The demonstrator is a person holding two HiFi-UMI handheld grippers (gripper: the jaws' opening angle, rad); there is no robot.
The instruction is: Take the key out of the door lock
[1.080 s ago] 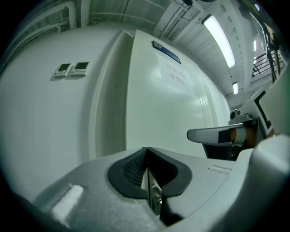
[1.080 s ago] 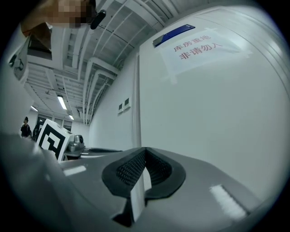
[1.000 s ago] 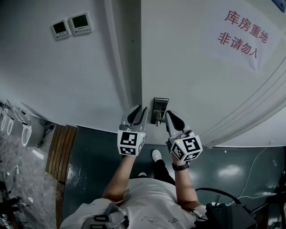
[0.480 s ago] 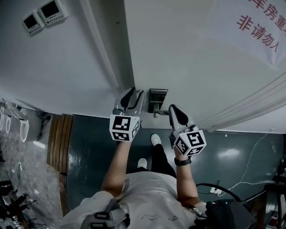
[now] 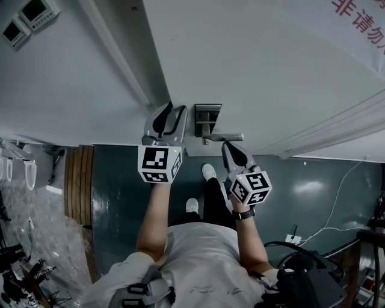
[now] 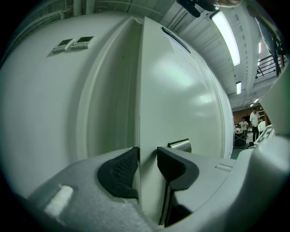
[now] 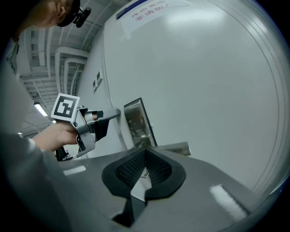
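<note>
near the door handle point(image 5: 224, 138), right claw point(image 5: 230, 150) pinches a barely visible key point(image 7: 144, 172); left claw point(image 6: 147, 159) closing, empty.

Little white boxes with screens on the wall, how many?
2. Both small white wall panels with dark screens hang side by side on the pale wall, upper left in the head view: one higher, one lower-left. Others may be out of frame.
</note>
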